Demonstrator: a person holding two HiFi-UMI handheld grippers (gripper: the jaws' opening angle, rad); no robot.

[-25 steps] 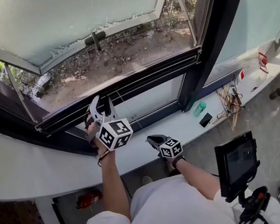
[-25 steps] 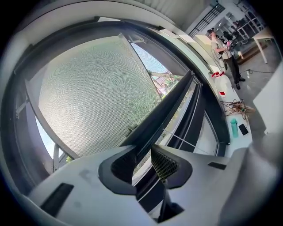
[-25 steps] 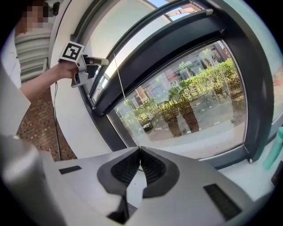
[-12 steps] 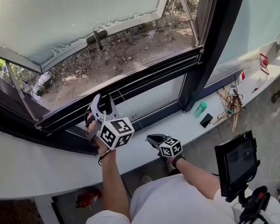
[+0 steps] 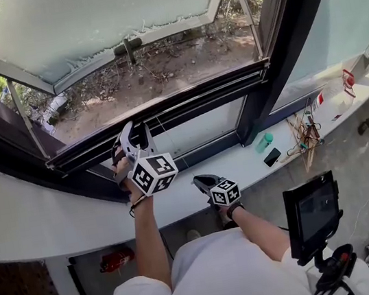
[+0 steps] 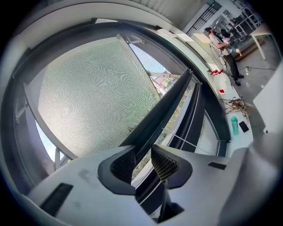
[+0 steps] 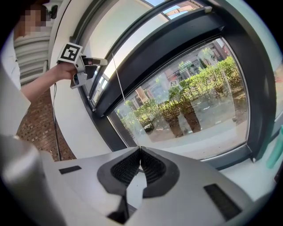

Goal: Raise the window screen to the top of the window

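The window screen's dark bottom bar (image 5: 191, 100) runs across the window frame, and its grey mesh (image 6: 97, 92) fills the opening above the bar in the left gripper view. My left gripper (image 5: 133, 132) is raised to that bar. The bar (image 6: 172, 101) passes between its fingertips, and the left gripper (image 6: 142, 148) is shut on it. My right gripper (image 5: 200, 181) hangs lower, over the white sill (image 5: 179, 203). It is shut with nothing in it (image 7: 140, 150). From the right gripper view the left gripper (image 7: 84, 66) shows at the upper left, up at the frame.
The outer glass pane (image 5: 81, 21) is swung open outward above bare ground. On the sill to the right lie a teal bottle (image 5: 262, 143), a dark phone (image 5: 271, 157) and a tangle of sticks and wires (image 5: 304, 135). A screen on a stand (image 5: 312, 213) is at my right.
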